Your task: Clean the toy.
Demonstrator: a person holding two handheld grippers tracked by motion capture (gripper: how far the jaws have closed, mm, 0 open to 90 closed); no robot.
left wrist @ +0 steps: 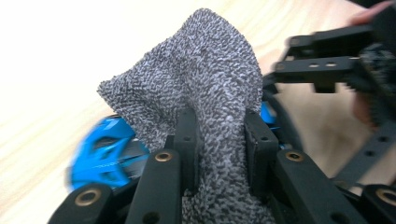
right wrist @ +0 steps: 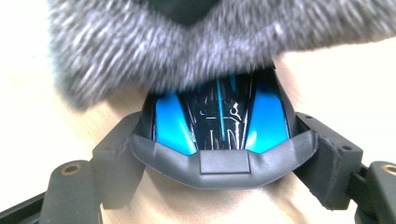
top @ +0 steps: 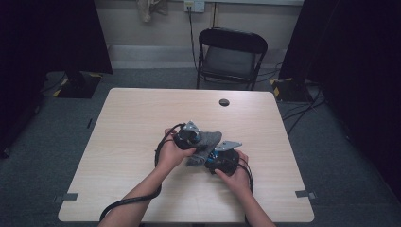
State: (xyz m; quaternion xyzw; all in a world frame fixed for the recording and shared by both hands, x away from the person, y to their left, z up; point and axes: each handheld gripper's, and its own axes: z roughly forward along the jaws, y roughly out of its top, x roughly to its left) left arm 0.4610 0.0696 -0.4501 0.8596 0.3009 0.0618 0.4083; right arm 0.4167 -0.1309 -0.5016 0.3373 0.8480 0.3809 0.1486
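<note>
Your left gripper [left wrist: 219,144] is clamped on a fold of the grey terry cloth [left wrist: 196,88], pads biting into the fabric from both sides, the cloth bunching up toward the top of the left gripper view. Your right gripper [right wrist: 219,163] has its jaws closed around the blue and black computer mouse [right wrist: 219,121], pads hugging its sides, with the cloth draped over the mouse's far end in the upper half of the right gripper view. From the high view, both your hands sit together just below the centre of the frame on the light wooden table [top: 142,118], cloth between the two grippers. A round cable hole [top: 224,102] sits near the table's far edge. Beyond it, top centre, a black folding chair [top: 231,54] stands on grey carpet [top: 52,137] against a pale wall, dark curtains at both upper corners
</note>
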